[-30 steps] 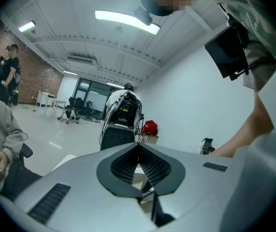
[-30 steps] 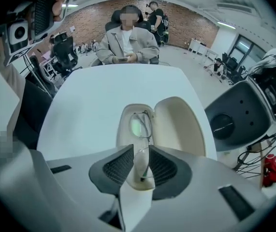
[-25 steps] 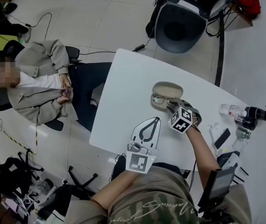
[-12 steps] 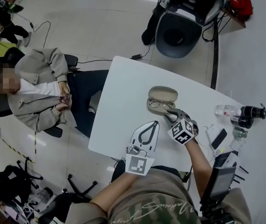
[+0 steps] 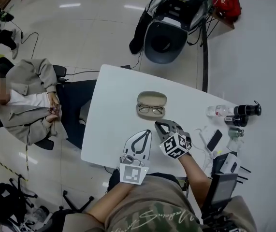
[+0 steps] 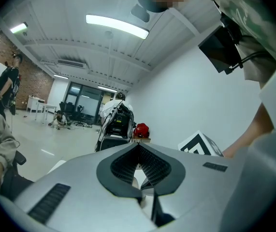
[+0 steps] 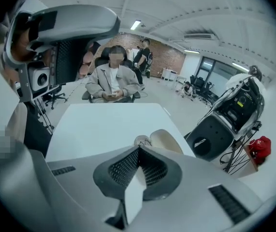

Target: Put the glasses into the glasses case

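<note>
Right gripper (image 5: 160,124) has come away from the case (image 5: 152,98): a second ago its tips were down at the case's near edge, right on the glasses (image 5: 151,110), and now there is bare table (image 5: 113,95) between the tips and the case. Looking along its jaws, I see them together at the tips with nothing between them, so it carried nothing off. The glasses lie ahead of those tips, in the near half of the case, lenses side by side and the frame inside the rim as far as I can tell from above. The lid (image 5: 152,97) stands open on the far side of them. My left gripper (image 5: 148,132) hangs beside the right one, on its left, tips pointing toward the case but apart from it. Its jaws are together too, holding nothing, and it has kept to that place near me the whole time. I read this as the release just made and the right gripper drawing back clear. By my judgement the glasses are where the task wants them, and the placing itself looks finished. All that could remain is closing the lid, which the task does not ask for. If I do it, I would come in from beyond the case with the right gripper.
</note>
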Tool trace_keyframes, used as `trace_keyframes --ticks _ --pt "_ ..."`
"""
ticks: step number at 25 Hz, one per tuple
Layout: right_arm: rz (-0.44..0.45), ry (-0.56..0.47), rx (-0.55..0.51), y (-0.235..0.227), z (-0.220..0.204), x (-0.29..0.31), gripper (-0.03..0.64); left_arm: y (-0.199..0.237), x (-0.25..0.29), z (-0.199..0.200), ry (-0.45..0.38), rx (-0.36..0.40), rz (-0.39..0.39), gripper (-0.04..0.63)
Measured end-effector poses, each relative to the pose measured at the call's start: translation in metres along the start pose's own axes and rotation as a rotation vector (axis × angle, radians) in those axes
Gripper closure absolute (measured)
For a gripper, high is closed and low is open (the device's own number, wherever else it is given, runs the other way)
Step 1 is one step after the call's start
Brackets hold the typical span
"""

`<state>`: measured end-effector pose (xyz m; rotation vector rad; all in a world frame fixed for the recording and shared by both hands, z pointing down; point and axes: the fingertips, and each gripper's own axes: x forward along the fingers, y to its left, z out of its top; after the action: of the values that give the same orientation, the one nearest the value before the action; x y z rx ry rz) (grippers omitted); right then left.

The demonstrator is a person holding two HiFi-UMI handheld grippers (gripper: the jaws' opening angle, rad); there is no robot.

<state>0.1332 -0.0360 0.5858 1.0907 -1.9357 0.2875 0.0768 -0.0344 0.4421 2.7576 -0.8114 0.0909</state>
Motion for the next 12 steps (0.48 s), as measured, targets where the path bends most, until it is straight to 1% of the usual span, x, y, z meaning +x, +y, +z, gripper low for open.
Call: trace_keyframes --ticks 6,12 --pt "-0.099 -0.076 0.014 0.007 0.018 -0.027 0.604 -0.004 -0.017 0.009 -0.031 0.006 -0.007 0.589" --pt "-0.198 -0.131 0.081 0.015 0.023 -0.055 0.604 -0.012 -0.038 0.009 -0.056 -0.004 -0.027 0.589"
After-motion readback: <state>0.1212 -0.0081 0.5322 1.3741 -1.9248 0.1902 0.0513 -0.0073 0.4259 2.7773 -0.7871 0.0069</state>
